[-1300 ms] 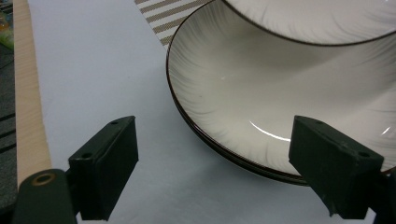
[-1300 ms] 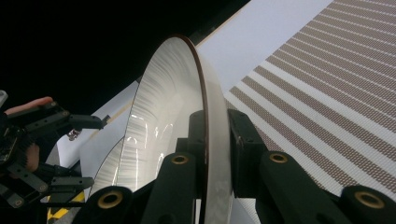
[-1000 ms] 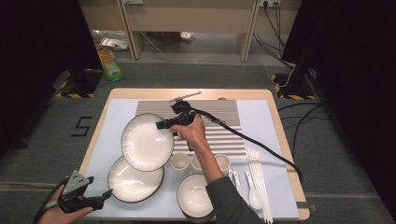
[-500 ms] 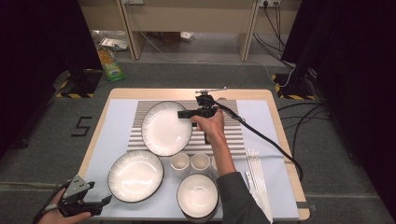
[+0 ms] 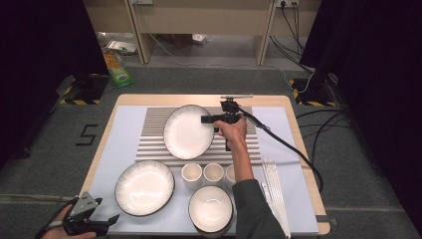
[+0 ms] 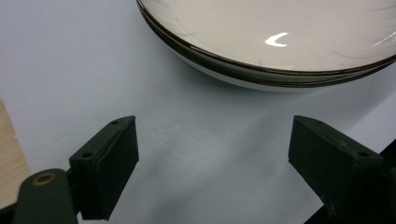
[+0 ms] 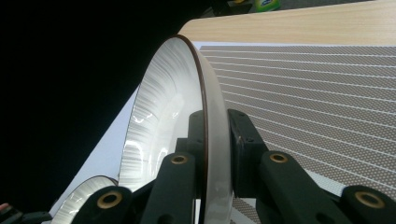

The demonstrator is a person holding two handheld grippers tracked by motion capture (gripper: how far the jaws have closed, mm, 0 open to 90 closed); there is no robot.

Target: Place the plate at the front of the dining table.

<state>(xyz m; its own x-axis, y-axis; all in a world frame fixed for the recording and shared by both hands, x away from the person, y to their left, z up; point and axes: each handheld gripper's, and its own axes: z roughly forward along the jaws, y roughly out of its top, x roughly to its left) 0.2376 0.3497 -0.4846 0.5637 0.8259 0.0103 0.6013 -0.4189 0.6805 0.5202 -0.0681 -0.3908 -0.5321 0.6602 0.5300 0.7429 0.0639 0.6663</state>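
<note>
The right claw (image 5: 209,119) is gripping a white plate (image 5: 189,131) by its rim, at the plate's 2 o'clock edge in the high view. In the right gripper view the two black jaws are pinching the dark-edged rim (image 7: 212,140) between them, one pad on the ribbed inner face and one on the outer side. The plate is sitting over the striped mat (image 5: 149,144) at the centre of the tabletop (image 5: 278,102), toward its 12 o'clock side, and from the claw it is extending toward 8 o'clock. Whether it is resting on the mat or hanging just above it cannot be told.

The left claw (image 5: 107,221) is hovering at the tabletop's 7 o'clock corner with its jaws standing wide apart and nothing between them. In the left gripper view a second plate (image 6: 280,42) is lying on the pale blue cloth (image 6: 70,60) just ahead of it, at 12 o'clock, apart from both pads. Three small cups (image 5: 191,174) are standing in a row at the mat's 6 o'clock edge, and a bowl (image 5: 210,209) is sitting beyond them near the front edge.
</note>
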